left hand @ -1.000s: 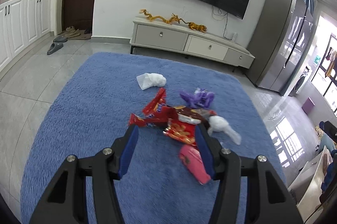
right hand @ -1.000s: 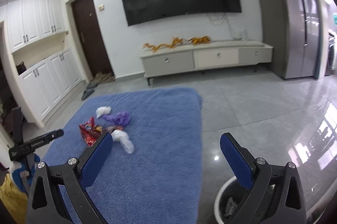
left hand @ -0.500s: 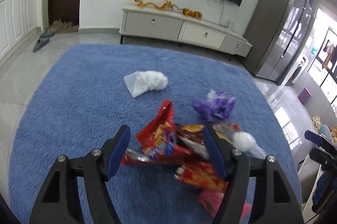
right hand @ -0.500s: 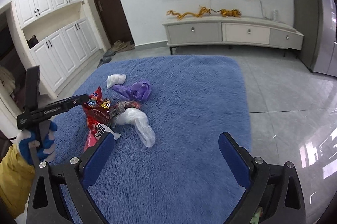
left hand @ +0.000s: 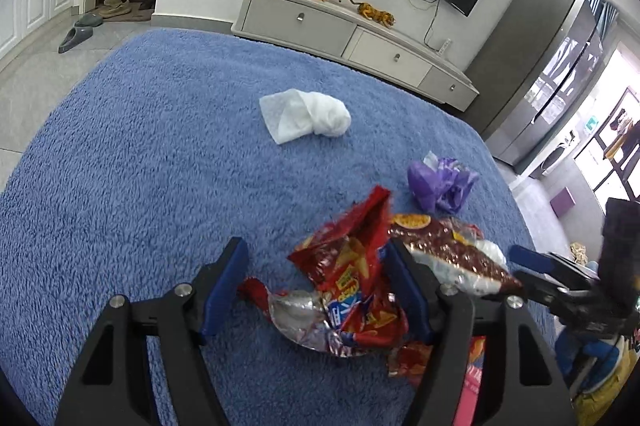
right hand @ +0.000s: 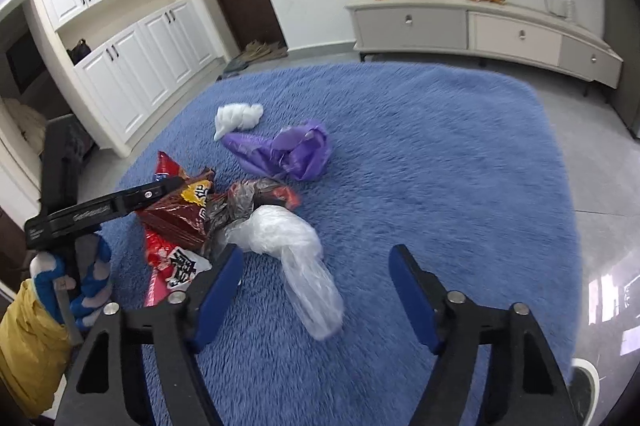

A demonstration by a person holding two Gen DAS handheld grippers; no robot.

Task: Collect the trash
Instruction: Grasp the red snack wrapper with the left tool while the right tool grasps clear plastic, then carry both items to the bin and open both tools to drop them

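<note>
My left tongs stood open around a red chip bag on the blue rug; my right tongs gaped over a clear plastic bag, beside the chip bag, nearer the purple bag.

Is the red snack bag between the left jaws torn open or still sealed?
Torn open. In the left wrist view the red snack bag has a ragged top edge, and its silver inner lining is spread out on the blue rug.
</note>
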